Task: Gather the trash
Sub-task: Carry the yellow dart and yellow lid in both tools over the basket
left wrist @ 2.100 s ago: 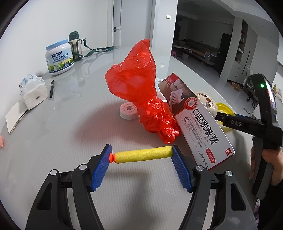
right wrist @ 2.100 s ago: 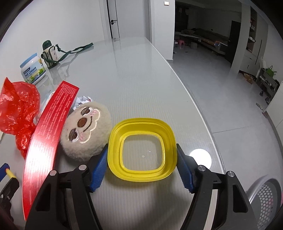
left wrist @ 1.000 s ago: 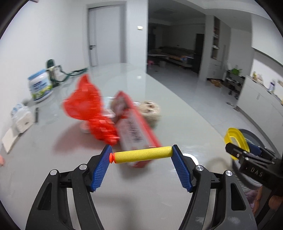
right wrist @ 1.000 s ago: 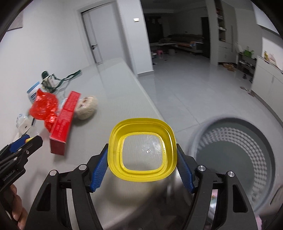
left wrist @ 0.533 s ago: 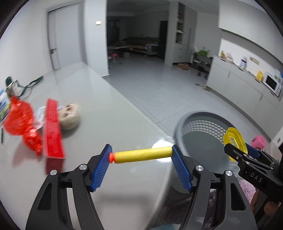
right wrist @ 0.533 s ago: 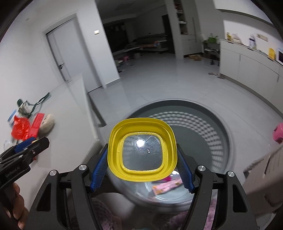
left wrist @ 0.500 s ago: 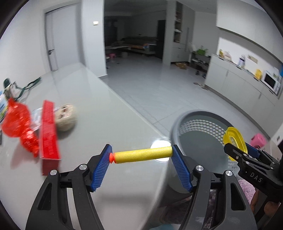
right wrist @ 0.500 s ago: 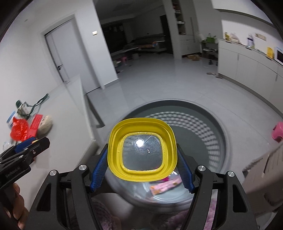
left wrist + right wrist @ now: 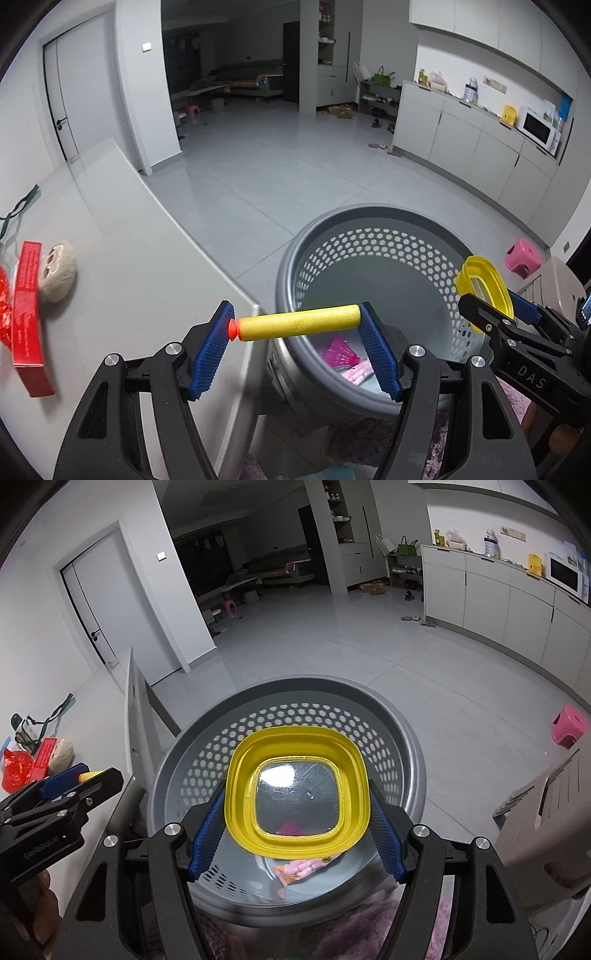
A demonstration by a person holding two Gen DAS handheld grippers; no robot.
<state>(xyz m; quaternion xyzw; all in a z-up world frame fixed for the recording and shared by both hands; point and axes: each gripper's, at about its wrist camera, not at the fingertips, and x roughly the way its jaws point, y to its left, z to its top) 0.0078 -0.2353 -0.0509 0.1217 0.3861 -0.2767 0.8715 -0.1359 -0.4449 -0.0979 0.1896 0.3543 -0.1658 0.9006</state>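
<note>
My left gripper point(image 9: 297, 326) is shut on a yellow foam dart point(image 9: 297, 325) with an orange tip, held level over the near rim of a grey perforated trash basket point(image 9: 373, 221). My right gripper point(image 9: 297, 806) is shut on a yellow plastic lid point(image 9: 297, 794) with a clear middle, held over the basket's opening point(image 9: 295, 686). The lid also shows in the left wrist view point(image 9: 485, 291), at the basket's right side. Pink wrappers point(image 9: 341, 356) lie on the basket's bottom.
The grey table point(image 9: 140, 273) ends just left of the basket. On it lie a red box point(image 9: 26, 314), a beige plush ball point(image 9: 57, 271) and a red plastic bag point(image 9: 14, 770). A pink stool point(image 9: 524, 256) stands on the floor; a beige crate point(image 9: 554, 819) is at right.
Both grippers have swung right from the table to above the trash basket, still holding the dart and the lid. The basket now fills more of both views.
</note>
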